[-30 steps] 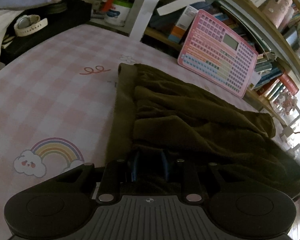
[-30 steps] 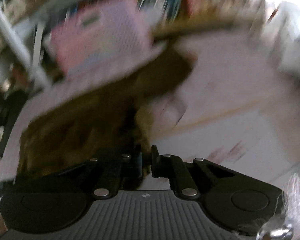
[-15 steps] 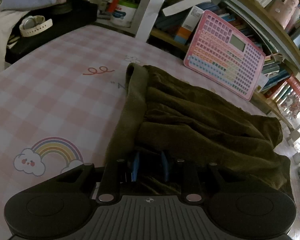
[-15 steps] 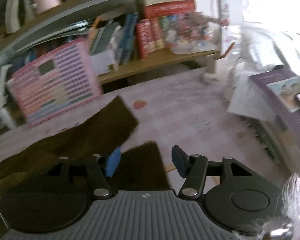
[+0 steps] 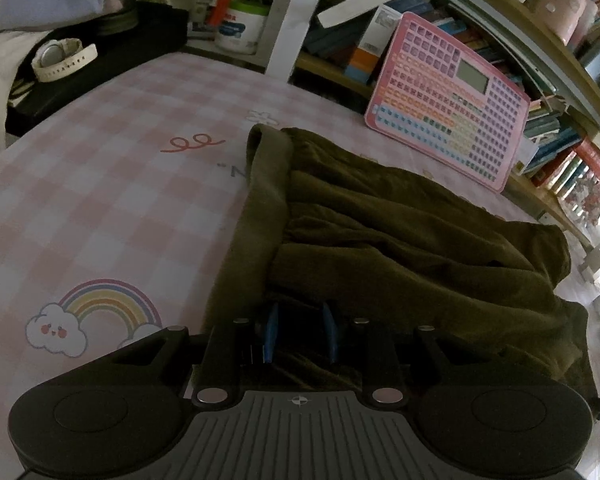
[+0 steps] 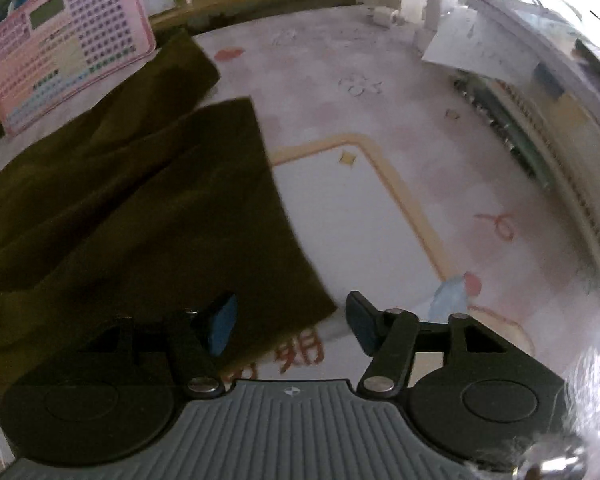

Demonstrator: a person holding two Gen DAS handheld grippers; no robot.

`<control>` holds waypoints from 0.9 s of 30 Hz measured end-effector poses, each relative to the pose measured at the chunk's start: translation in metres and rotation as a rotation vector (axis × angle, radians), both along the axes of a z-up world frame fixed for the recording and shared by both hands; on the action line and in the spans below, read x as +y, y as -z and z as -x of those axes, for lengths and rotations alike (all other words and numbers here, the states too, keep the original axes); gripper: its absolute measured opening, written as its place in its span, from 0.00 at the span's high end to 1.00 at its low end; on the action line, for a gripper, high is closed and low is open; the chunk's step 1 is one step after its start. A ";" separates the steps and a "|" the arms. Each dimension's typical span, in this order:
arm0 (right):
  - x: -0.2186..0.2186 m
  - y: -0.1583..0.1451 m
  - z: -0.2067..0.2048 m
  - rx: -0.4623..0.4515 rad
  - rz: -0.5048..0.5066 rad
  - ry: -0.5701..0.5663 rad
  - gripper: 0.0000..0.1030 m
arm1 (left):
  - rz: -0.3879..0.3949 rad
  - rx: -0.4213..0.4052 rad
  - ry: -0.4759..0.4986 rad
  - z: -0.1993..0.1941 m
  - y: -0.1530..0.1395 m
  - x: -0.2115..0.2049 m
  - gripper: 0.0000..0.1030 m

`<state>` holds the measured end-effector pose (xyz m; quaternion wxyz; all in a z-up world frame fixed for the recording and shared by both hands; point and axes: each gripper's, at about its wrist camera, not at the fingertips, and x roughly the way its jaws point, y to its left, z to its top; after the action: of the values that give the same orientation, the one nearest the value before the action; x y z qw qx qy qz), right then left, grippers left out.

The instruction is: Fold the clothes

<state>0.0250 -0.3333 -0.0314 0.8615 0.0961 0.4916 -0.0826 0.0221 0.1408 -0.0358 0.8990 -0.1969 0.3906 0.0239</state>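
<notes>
We judge the olive-brown garment [image 5: 400,240] spread on the pink checked mat [image 5: 100,184] soft, limp and light (fleece-like), with our left gripper [image 5: 300,334] clamped on its waistband end, so our right gripper [image 6: 290,322], its jaws apart and just closing slightly, should take the hem corner between them.

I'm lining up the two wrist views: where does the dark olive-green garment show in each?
Left wrist: dark olive-green garment fills centre and lower right.
Right wrist: it covers the left half.
Shared landmark: pink keyboard-style board, upper right in the left view, upper left in the right.
</notes>
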 end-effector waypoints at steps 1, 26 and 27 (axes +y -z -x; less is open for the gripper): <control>0.005 0.001 0.000 -0.010 0.025 -0.026 0.58 | 0.001 -0.001 0.002 0.000 0.000 0.000 0.76; 0.001 -0.039 0.077 -0.144 0.118 0.153 0.62 | 0.019 -0.036 0.066 0.012 -0.012 0.015 0.70; 0.003 -0.042 0.075 -0.161 0.113 0.146 0.62 | 0.016 -0.042 0.052 0.015 -0.014 0.018 0.70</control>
<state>-0.0500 -0.3300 0.0102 0.8939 0.0894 0.4073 -0.1648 0.0073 0.1589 -0.0222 0.9056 -0.1944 0.3768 -0.0070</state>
